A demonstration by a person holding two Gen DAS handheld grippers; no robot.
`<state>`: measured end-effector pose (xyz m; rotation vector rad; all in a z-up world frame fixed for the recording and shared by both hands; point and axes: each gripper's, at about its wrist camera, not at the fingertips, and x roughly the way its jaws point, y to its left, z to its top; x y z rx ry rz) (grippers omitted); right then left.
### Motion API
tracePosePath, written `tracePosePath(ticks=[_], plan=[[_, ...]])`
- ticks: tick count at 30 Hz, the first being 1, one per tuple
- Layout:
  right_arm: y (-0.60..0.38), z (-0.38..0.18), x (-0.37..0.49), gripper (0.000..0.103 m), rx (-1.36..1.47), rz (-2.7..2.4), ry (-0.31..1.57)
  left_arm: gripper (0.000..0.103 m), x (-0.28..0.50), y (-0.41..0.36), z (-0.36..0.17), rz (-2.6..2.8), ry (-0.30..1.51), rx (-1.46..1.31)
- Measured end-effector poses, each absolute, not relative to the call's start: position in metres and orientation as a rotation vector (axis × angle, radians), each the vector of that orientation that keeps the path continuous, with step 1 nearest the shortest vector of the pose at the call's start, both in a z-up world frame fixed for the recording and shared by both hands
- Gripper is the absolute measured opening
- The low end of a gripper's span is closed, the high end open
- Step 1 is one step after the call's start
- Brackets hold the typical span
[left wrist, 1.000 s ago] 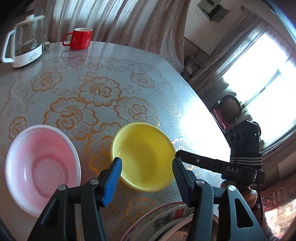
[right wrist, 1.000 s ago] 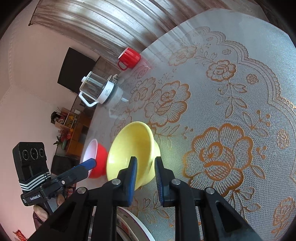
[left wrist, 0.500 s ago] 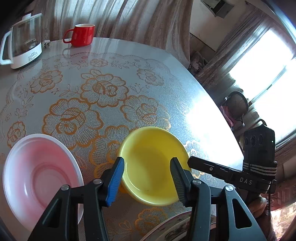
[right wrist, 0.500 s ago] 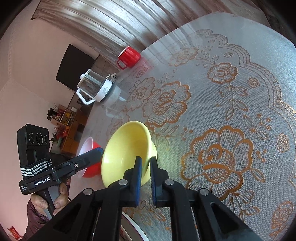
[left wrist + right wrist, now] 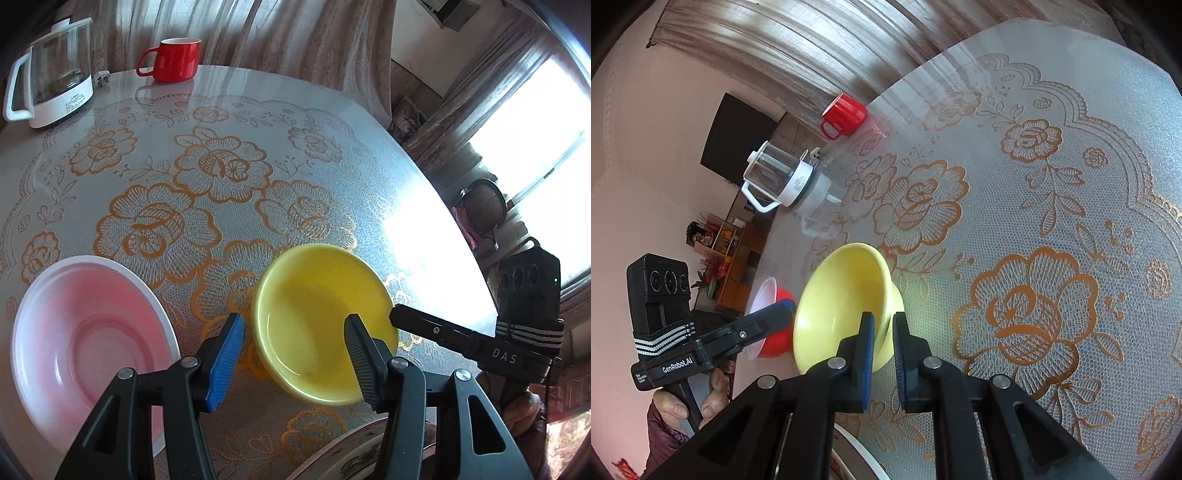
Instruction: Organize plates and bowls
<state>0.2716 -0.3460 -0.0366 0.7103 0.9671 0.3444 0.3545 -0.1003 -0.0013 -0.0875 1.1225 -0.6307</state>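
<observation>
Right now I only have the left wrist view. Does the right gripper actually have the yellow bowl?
Observer: Yes. The right gripper is shut on the yellow bowl, with one pad inside the rim and one outside.
Operator: Is the bowl sitting flat?
Observer: No. It is tilted steeply, with its opening turned towards the pink bowl.
Operator: Is that one pink outside too?
Observer: No, its outer wall is red.
</observation>
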Motion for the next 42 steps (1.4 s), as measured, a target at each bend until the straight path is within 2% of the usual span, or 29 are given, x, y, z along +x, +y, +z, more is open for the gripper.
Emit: tracePosePath(ticks=[6,7,8,20,31,42], plan=[[-0.344,-0.039,0.273,0.01,0.696,0.333,0.976,0.035,0.346,-0.107,-0.004,-0.609,1.104,0.0],[-0.344,-0.039,0.273,0.01,0.693,0.334,0.975,0.025,0.345,-0.106,-0.005,-0.601,1.101,0.01],[-0.344,-0.039,0.272,0.009,0.694,0.327,0.976,0.02,0.344,-0.104,-0.005,-0.598,1.104,0.006],[-0.351,-0.032,0.255,0.007,0.737,0.303,0.959,0.015,0.317,-0.09,0.011,-0.608,1.069,-0.085],[-0.338,0.021,0.232,0.008,0.707,0.318,0.867,0.015,0.281,-0.076,0.059,-0.601,0.927,-0.111],[-0.32,0.048,0.189,0.008,0.684,0.314,0.817,0.015,0.225,-0.046,0.068,-0.646,0.895,-0.214]])
